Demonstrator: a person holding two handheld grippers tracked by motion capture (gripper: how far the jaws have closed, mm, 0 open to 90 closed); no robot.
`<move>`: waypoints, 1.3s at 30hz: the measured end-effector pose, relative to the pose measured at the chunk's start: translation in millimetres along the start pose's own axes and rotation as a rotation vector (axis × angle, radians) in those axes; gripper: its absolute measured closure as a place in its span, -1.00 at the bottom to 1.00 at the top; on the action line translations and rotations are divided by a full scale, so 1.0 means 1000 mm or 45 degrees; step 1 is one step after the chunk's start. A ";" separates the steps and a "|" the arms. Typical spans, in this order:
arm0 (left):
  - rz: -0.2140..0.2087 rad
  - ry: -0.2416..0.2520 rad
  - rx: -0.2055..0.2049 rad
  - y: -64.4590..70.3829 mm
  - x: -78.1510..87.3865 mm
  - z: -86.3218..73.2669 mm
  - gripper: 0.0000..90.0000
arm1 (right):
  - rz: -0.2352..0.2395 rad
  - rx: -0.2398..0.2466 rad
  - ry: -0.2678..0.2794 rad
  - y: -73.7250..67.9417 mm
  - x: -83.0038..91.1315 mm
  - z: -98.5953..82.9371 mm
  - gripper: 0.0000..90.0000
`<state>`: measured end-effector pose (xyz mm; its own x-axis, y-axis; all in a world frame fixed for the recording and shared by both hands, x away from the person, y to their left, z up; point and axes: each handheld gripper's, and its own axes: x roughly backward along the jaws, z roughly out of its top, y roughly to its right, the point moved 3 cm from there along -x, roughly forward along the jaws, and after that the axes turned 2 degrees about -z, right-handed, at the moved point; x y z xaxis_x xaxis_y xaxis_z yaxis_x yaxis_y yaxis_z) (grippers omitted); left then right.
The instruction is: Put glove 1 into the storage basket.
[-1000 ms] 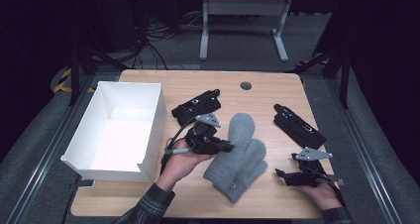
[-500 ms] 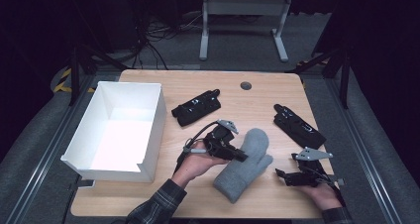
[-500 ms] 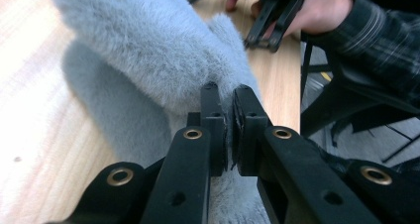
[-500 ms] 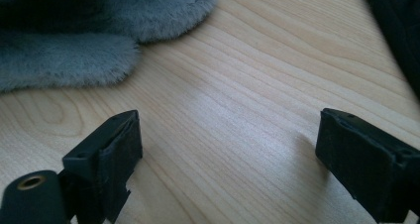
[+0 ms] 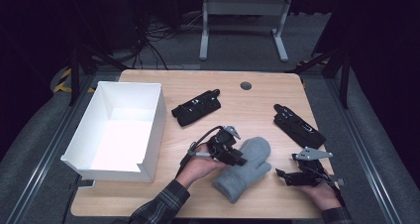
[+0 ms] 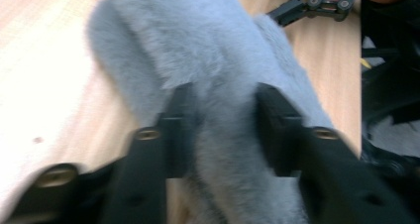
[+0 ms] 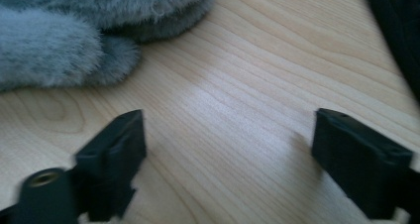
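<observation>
Starting at the left, a white box (image 5: 119, 130) sits on the wooden surface (image 5: 257, 97). Right of it, the left gripper (image 5: 238, 159) has its jaws clamped on a fold of the grey mitten (image 5: 245, 168), which lies near the front edge. Farther right, the right gripper (image 5: 281, 175) rests just beside the mitten, jaws wide apart over bare wood.

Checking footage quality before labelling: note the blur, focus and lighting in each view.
High view: room dark, table evenly lit, white box bright inside. Left gripper view: the left tool and grey mitten are soft, smeared. Right gripper view: wood grain sharp, the right tool blurred from closeness.
</observation>
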<state>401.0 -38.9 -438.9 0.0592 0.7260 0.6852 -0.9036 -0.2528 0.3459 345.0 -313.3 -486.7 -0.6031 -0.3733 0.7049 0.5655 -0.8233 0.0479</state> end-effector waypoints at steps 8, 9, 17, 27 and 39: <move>0.066 0.055 0.002 0.002 0.024 -0.007 0.00 | 0.225 0.060 0.070 -0.026 0.021 0.011 0.71; 0.077 0.063 0.010 0.002 0.027 -0.011 0.03 | 0.269 0.077 0.072 -0.032 0.021 0.012 0.81; 0.125 0.076 0.037 -0.002 0.042 -0.031 0.23 | 0.479 0.232 0.021 -0.080 0.012 0.018 1.00; 0.196 0.119 0.058 -0.007 0.058 -0.044 -0.07 | 0.540 0.332 -0.002 -0.111 -0.013 0.034 1.00; 0.254 0.189 0.055 -0.012 0.072 -0.041 -0.32 | 0.539 0.386 0.014 -0.128 -0.040 0.058 1.00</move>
<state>398.4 42.4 -420.0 -0.1844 0.7440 0.6423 -0.8719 -0.4254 0.2424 329.2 -167.9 -480.1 -0.2910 -0.6529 0.6993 0.8978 -0.4390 -0.0363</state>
